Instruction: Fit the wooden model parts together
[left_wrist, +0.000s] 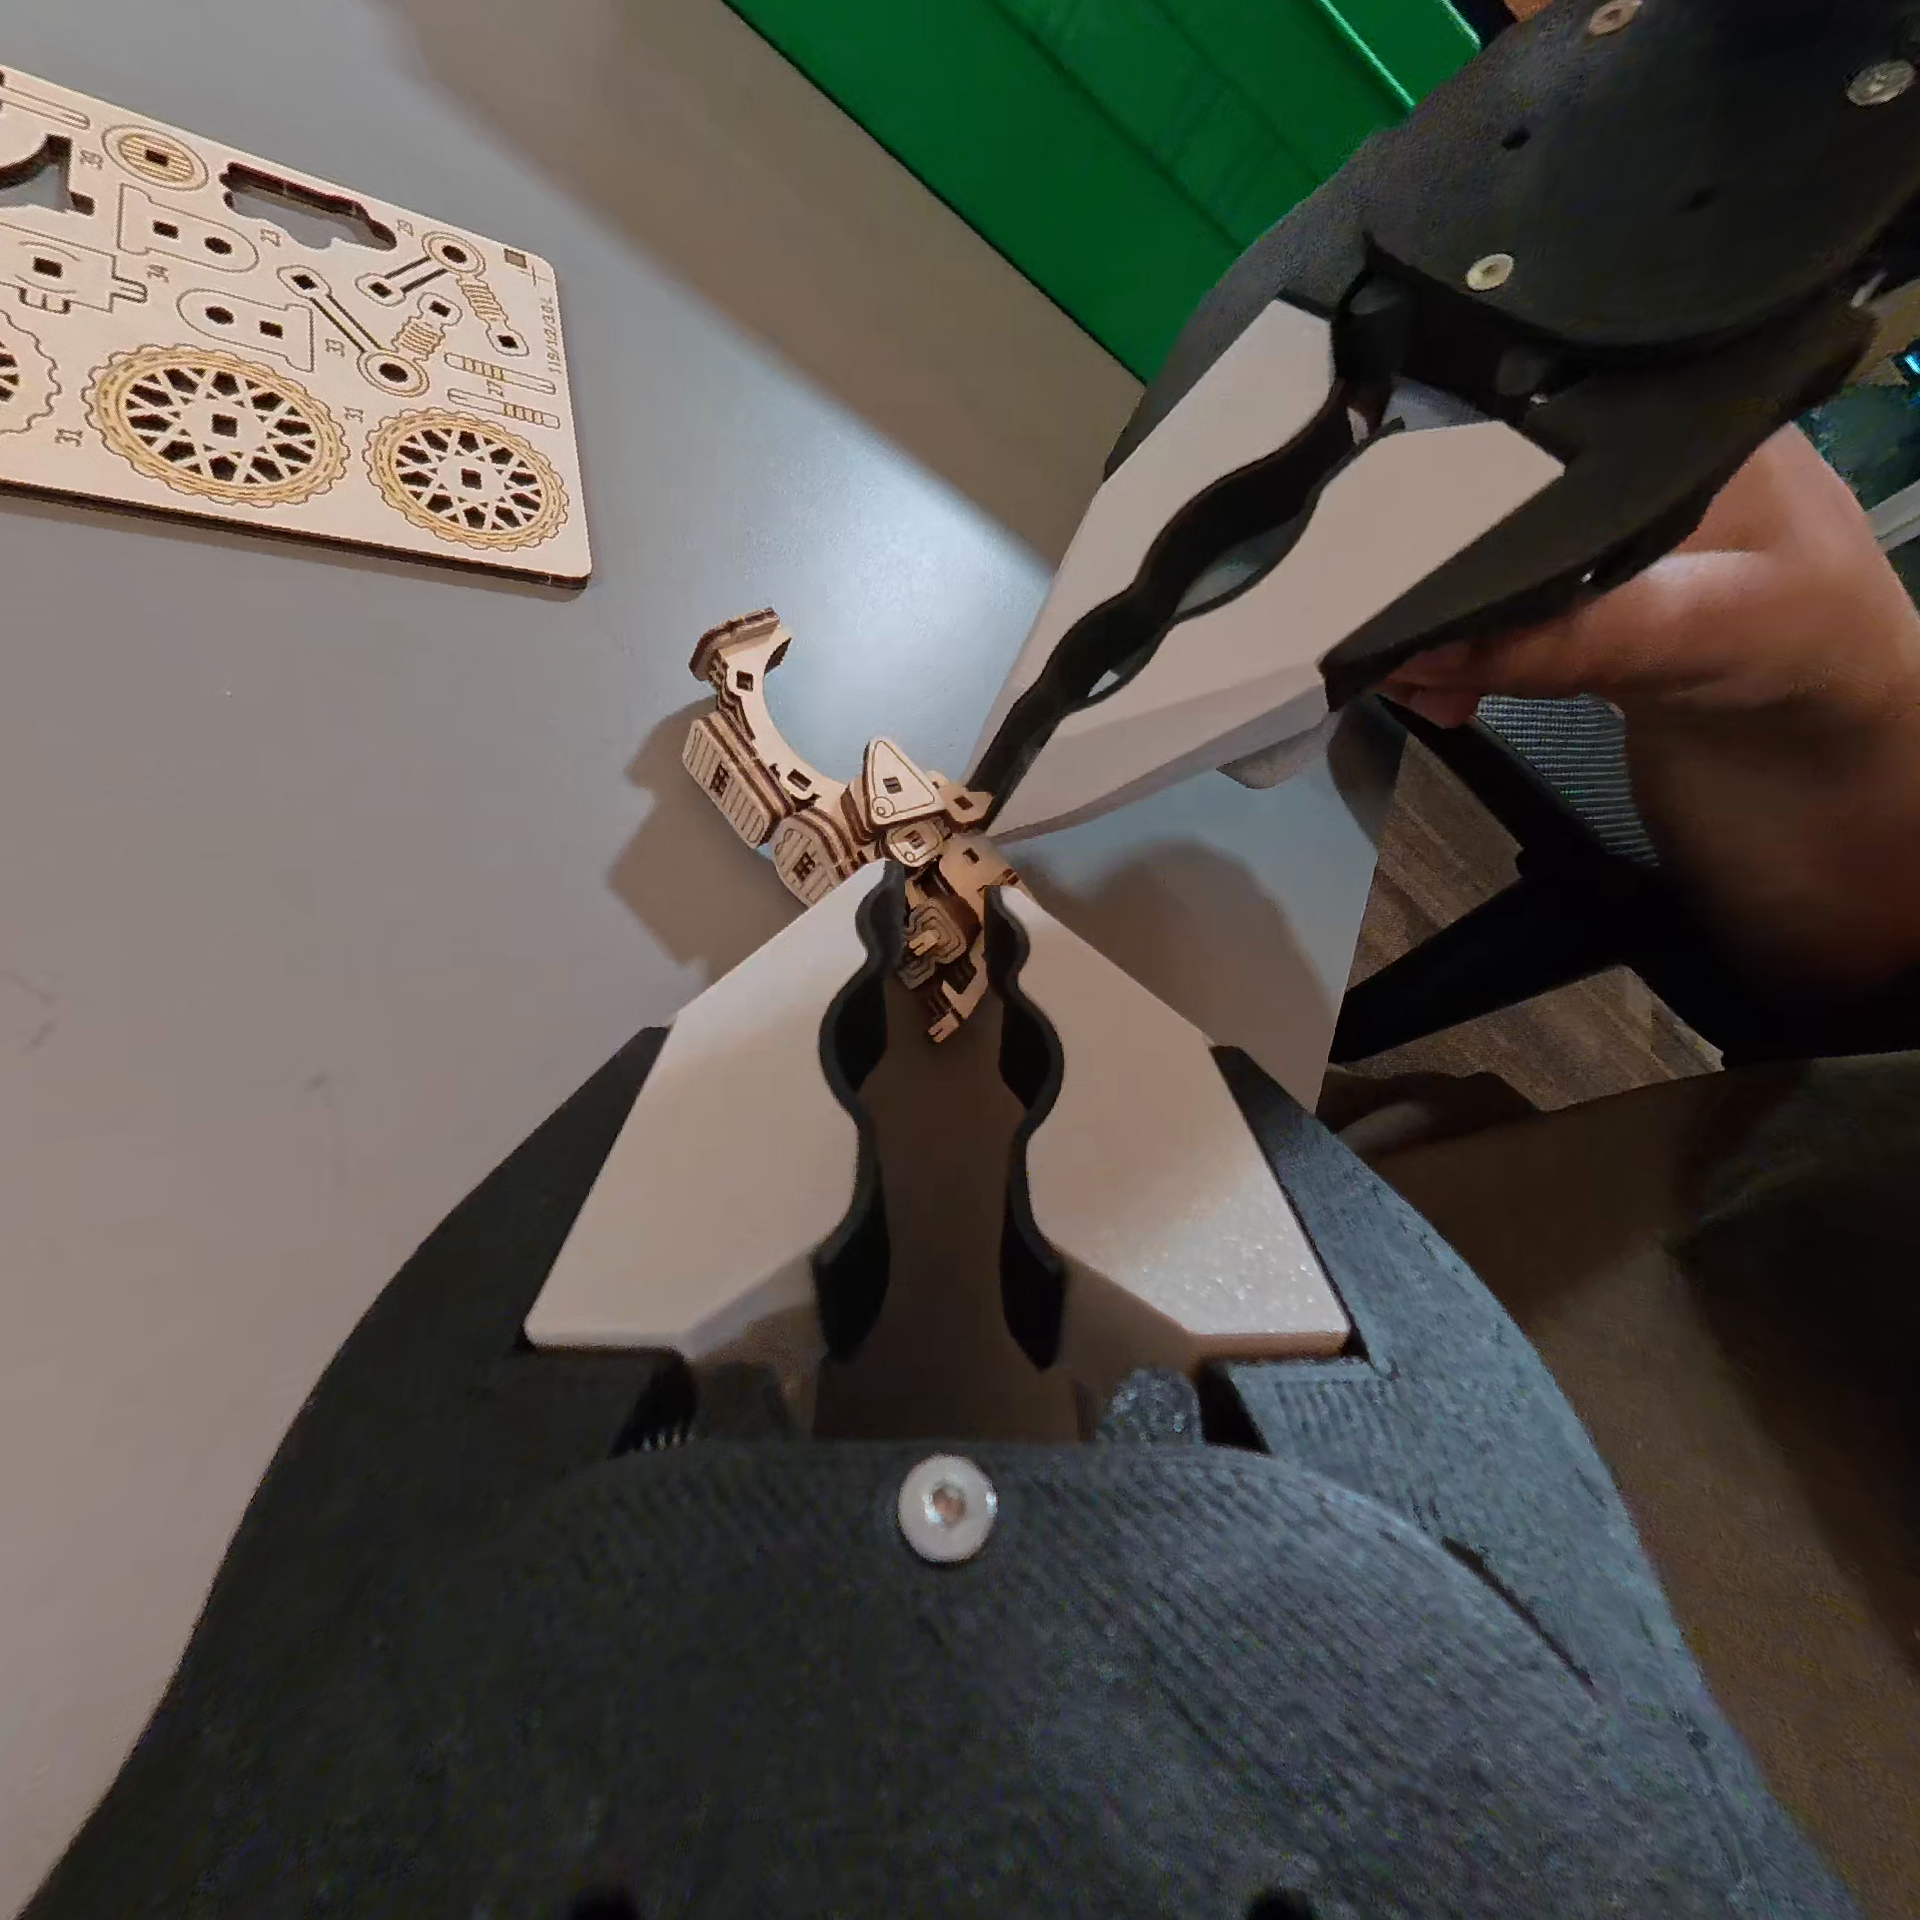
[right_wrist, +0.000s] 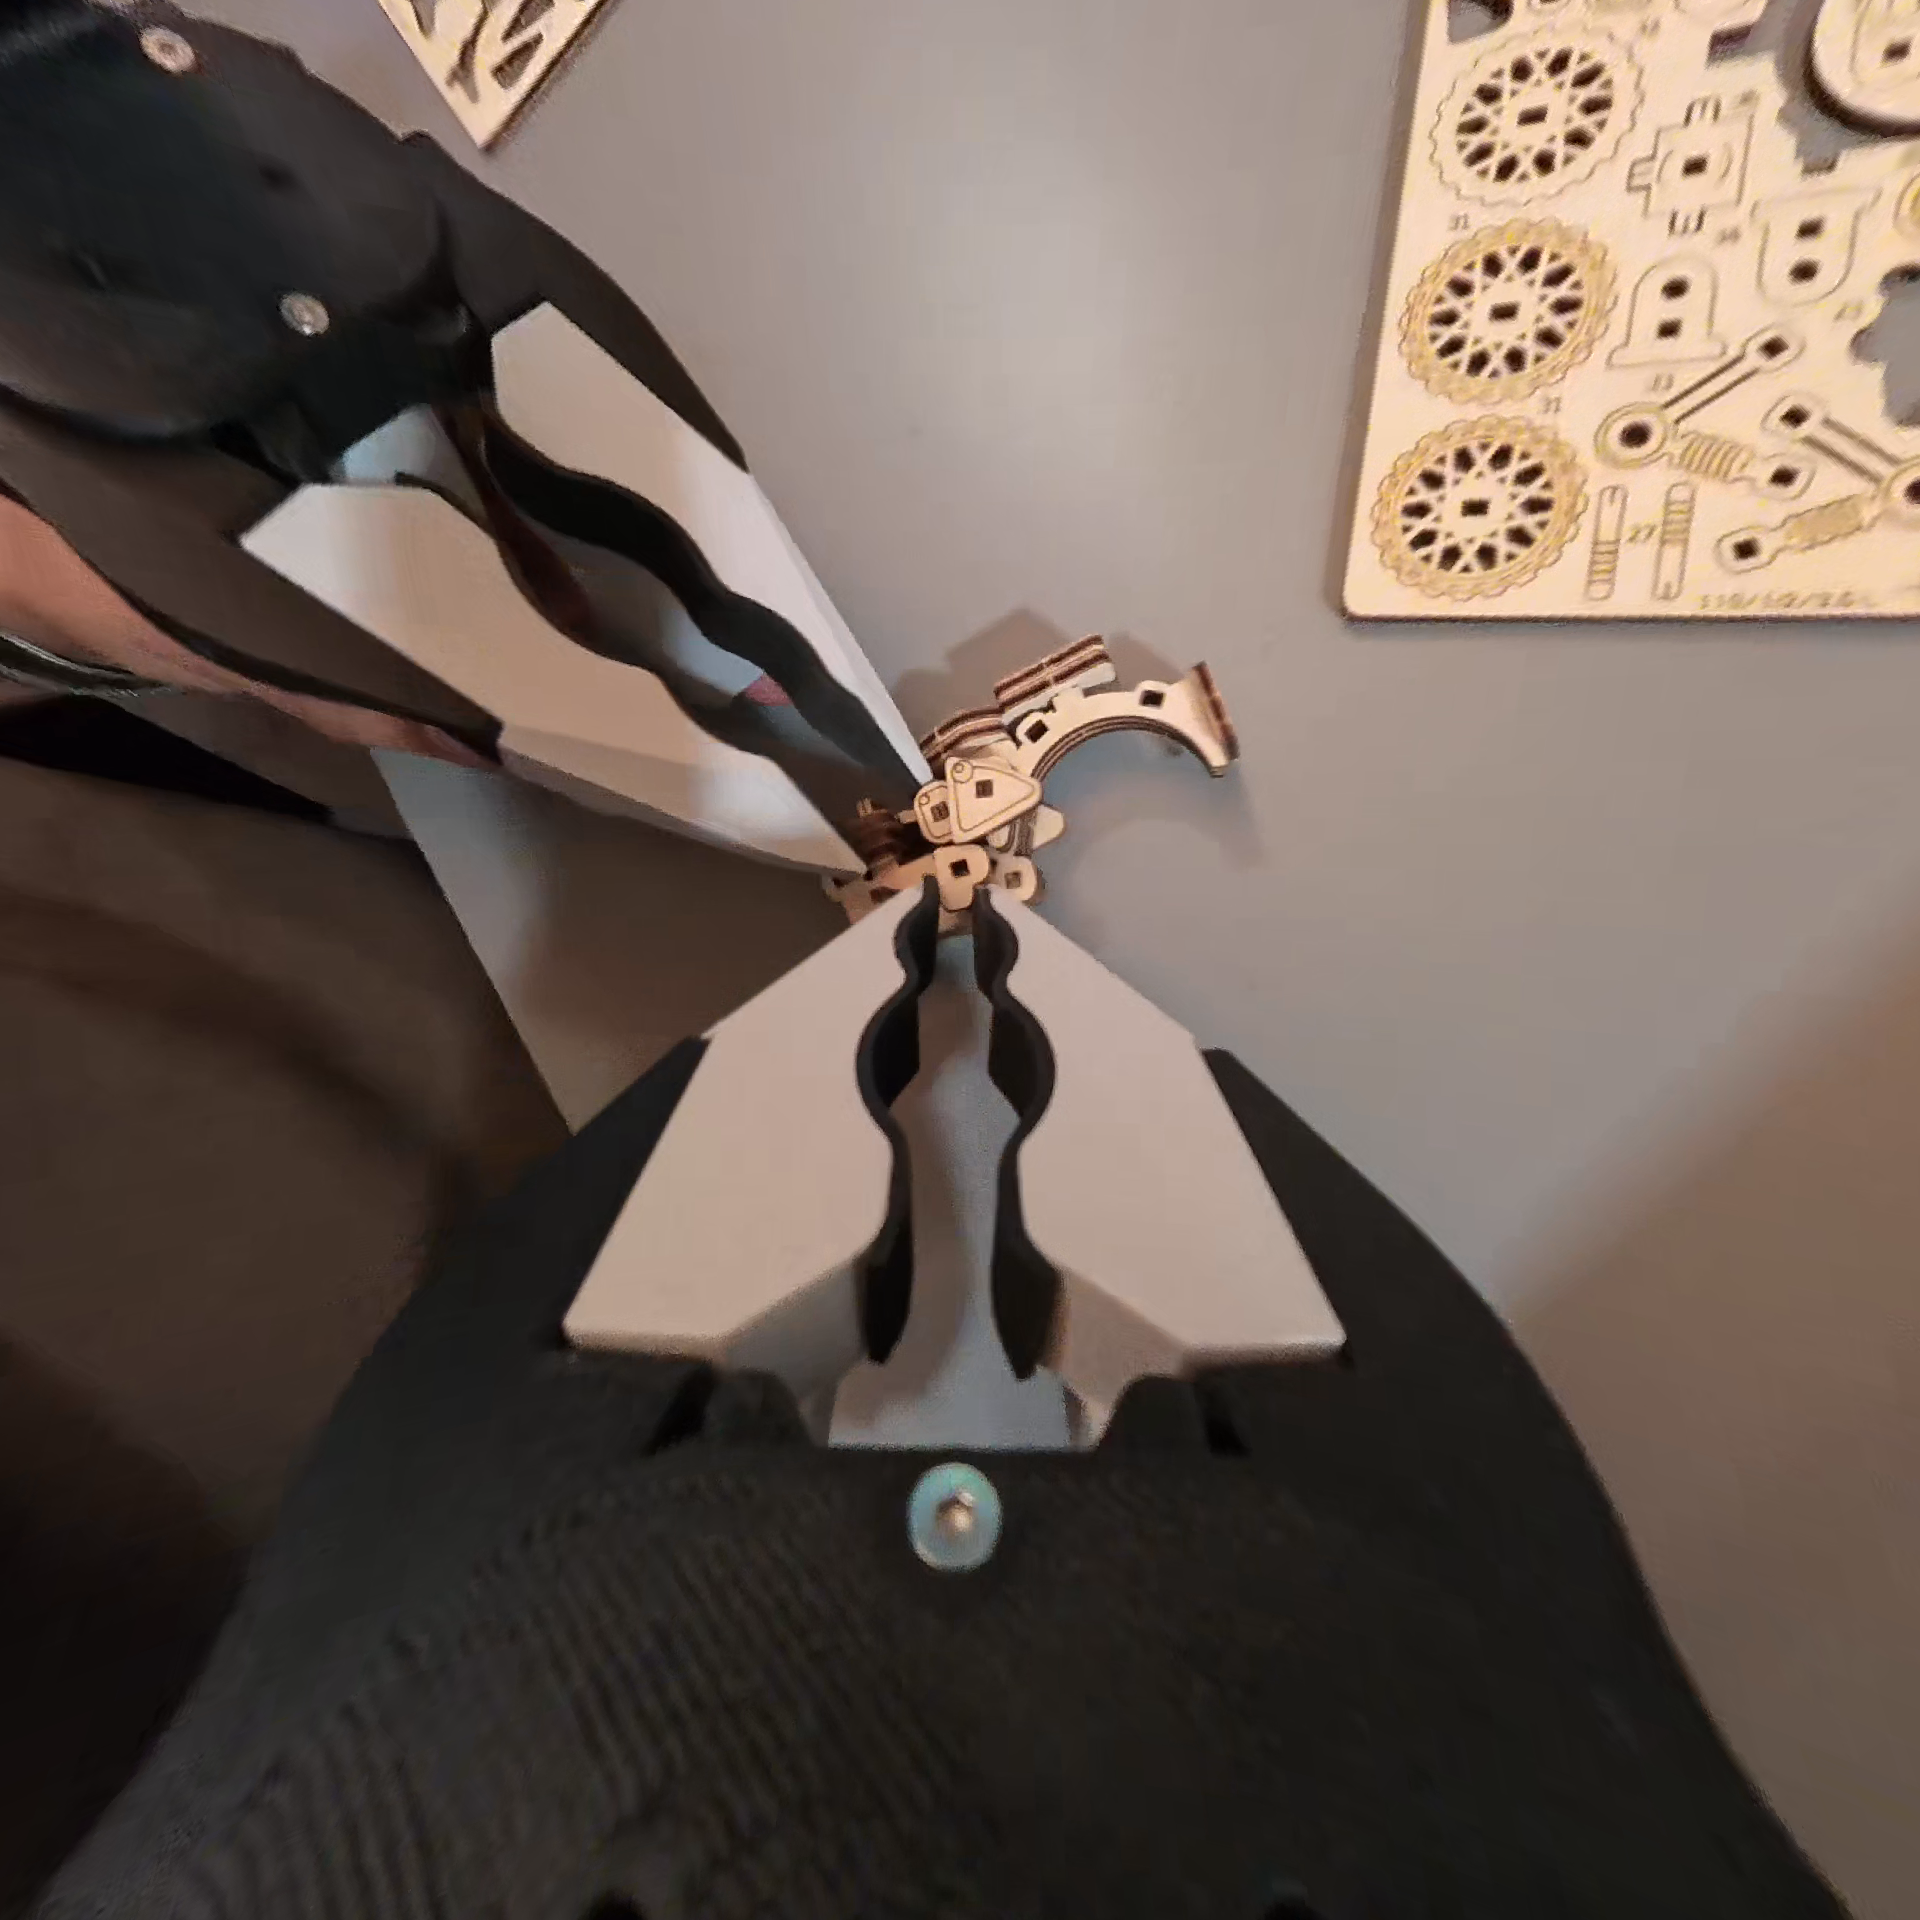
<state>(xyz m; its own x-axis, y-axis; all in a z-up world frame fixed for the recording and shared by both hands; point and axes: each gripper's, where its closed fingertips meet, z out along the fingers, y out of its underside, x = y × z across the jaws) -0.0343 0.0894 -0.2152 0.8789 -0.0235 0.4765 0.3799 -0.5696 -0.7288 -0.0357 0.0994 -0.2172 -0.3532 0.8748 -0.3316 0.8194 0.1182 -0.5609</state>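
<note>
each wrist view looks close along its own fingers down at the grey table (left_wrist: 312, 831), both sharing the wooden model (left_wrist: 831, 800).

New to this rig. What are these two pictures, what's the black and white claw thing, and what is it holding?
There is no robot here: a person holds a two-finger gripper in each hand, and each gripper carries a wide-angle camera looking along its fingers.

In the left wrist view, the left gripper fills the bottom and the right gripper comes in from the upper right. The right wrist view shows the reverse: the right gripper at the bottom, the left one from the upper left.

Both are shut on one small wooden model, a half-built assembly with a curved arm, held just above the grey table. Whether it touches the table I cannot tell.

A flat wooden parts sheet with wheels still uncut lies on the table; a second sheet shows at the right wrist view's top edge.
</note>
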